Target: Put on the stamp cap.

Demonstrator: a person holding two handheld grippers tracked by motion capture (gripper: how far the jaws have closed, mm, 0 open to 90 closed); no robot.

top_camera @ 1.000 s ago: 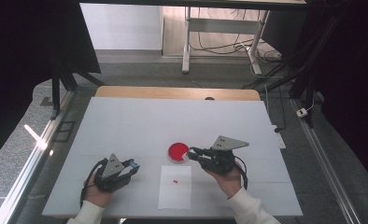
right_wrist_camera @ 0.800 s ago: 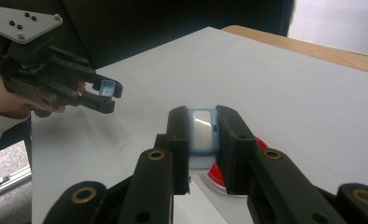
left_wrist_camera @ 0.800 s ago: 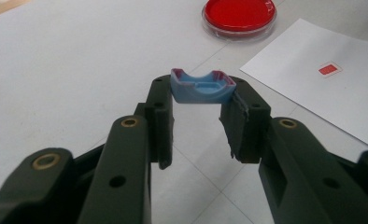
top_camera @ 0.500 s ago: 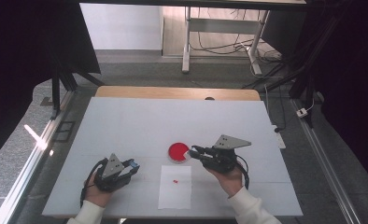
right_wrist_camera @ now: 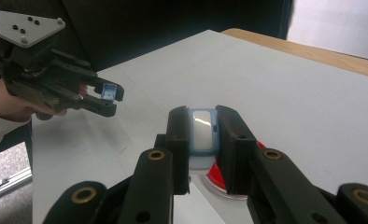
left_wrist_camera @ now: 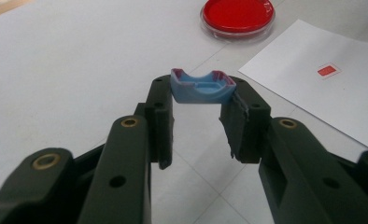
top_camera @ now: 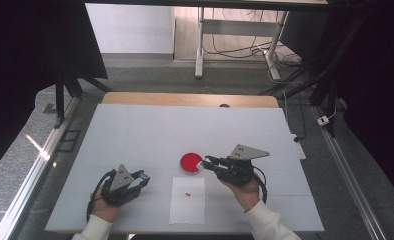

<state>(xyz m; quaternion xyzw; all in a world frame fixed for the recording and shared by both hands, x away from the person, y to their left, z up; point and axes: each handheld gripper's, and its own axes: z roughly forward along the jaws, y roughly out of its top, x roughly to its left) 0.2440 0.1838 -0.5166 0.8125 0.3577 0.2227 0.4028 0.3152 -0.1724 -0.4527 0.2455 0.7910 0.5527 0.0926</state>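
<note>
Since a second ago my right tongs (top_camera: 205, 162) have edged slightly forward over the red dish (top_camera: 190, 163), pinching a pale blue block (right_wrist_camera: 201, 130); my left tongs (top_camera: 144, 175) hold their place above the surface (top_camera: 135, 135), gripping a blue curved piece (left_wrist_camera: 201, 86). I judge I'm mid-carry, and next I must bring the two blue parts together near the paper sheet (top_camera: 187, 200).

We judge this to be a laboratory or test bay set up for recording, not a home or a shop. The white table (top_camera: 135, 135) stands bare and purpose-laid, with black curtains (top_camera: 30, 50) hanging to either side of it. Beyond the table's far edge we note a grey floor and a metal-legged bench (top_camera: 235, 30) with loose cables (top_camera: 240, 47) under it. On the table lie a red-filled petri dish (top_camera: 190, 163) and, just nearer than it, a white sheet (top_camera: 187, 200).
</note>
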